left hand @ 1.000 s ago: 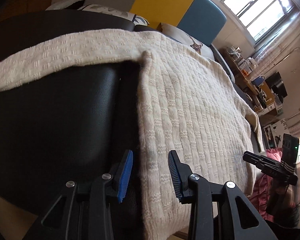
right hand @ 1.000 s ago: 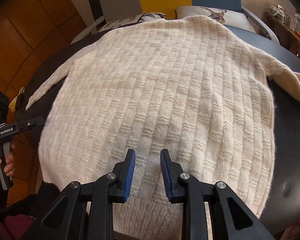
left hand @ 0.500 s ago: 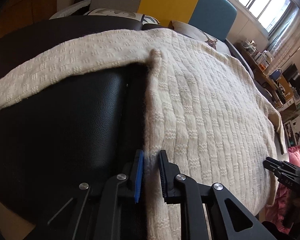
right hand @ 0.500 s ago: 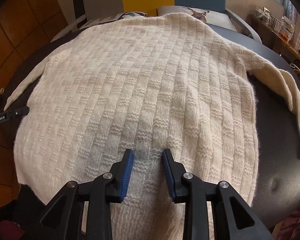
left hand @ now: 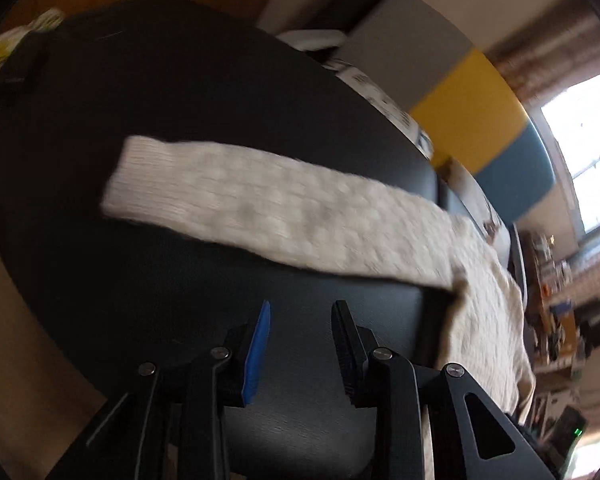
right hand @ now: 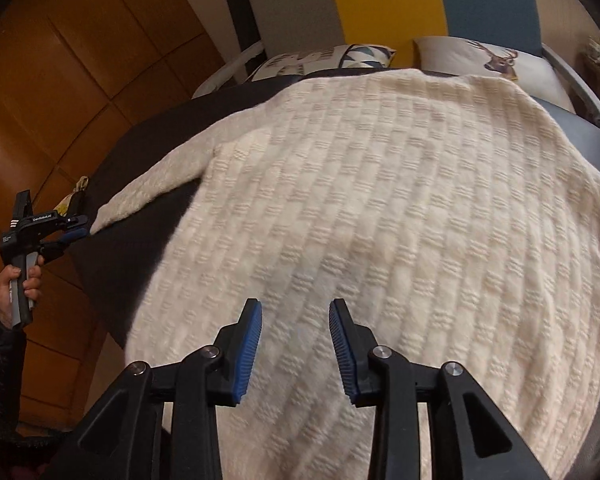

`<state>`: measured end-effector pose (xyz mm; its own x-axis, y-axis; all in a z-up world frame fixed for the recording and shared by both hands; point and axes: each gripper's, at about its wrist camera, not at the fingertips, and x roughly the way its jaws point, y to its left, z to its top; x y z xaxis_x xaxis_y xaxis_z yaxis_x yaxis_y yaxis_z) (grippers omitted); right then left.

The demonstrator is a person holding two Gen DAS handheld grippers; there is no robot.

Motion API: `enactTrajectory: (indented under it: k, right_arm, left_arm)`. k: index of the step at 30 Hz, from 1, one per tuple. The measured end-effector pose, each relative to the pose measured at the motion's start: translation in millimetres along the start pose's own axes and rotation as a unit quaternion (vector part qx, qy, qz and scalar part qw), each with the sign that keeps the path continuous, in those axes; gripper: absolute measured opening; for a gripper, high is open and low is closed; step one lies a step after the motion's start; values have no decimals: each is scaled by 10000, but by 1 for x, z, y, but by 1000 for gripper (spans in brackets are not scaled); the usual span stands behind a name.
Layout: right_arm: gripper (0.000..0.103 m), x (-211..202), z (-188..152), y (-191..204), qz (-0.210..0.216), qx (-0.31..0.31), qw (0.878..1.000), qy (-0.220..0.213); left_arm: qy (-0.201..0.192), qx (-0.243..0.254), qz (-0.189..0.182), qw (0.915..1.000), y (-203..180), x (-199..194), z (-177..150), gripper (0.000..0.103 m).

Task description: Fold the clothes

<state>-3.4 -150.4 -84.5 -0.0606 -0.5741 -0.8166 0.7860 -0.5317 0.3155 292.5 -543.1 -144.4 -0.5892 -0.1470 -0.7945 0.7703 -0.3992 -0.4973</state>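
Open left tool [left hand: 300, 320] over black surface [left hand: 180, 280], sweater sleeve [left hand: 260, 208] beyond

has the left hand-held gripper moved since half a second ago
Yes. The left hand-held gripper has swung left, off the sweater's side edge, toward the sleeve, and opened.

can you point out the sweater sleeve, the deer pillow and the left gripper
sweater sleeve [left hand: 268, 208], left wrist view, middle of the outstretched sleeve
deer pillow [right hand: 496, 60], right wrist view, on the deer print
left gripper [left hand: 300, 340], left wrist view, midway between the open fingertips
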Motion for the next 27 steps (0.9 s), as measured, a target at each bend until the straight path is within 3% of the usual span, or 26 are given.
enactTrajectory:
  k: [2, 7, 15, 17, 18, 21, 25, 27]
  right_arm:
    - [35, 15, 14, 13, 108, -153, 9998, 66]
    - [35, 48, 55, 45, 323, -577, 9977, 148]
    - [35, 80, 126, 50, 522, -528, 9972, 4]
    - [35, 87, 141, 44, 482, -454, 9978, -40]
    - [35, 91, 147, 40, 446, -434, 9980, -65]
    - [35, 102, 167, 31, 361, -376, 9986, -81]
    - [35, 123, 190, 19, 307, -307, 9990, 96]
    - [35, 138, 196, 20, -11, -498, 9984, 248]
  left_arm:
    - [-106, -459, 167, 9988, 33, -4, 19, 32]
    - [-86, -460, 409, 9981, 48, 9, 39, 32]
    - [-52, -461, 797, 9957, 73, 30, 70, 41]
    - [-44, -453, 893, 9950, 79, 35, 78, 33]
    - [-33, -286, 921, 9953, 75, 37, 76, 9]
    - [-179, -37, 859, 9961, 66, 33, 69, 4]
    - [-735, -180, 726, 9945, 62, 10, 79, 4]
    - [-1009, -249, 661, 9924, 60, -1, 84, 4]
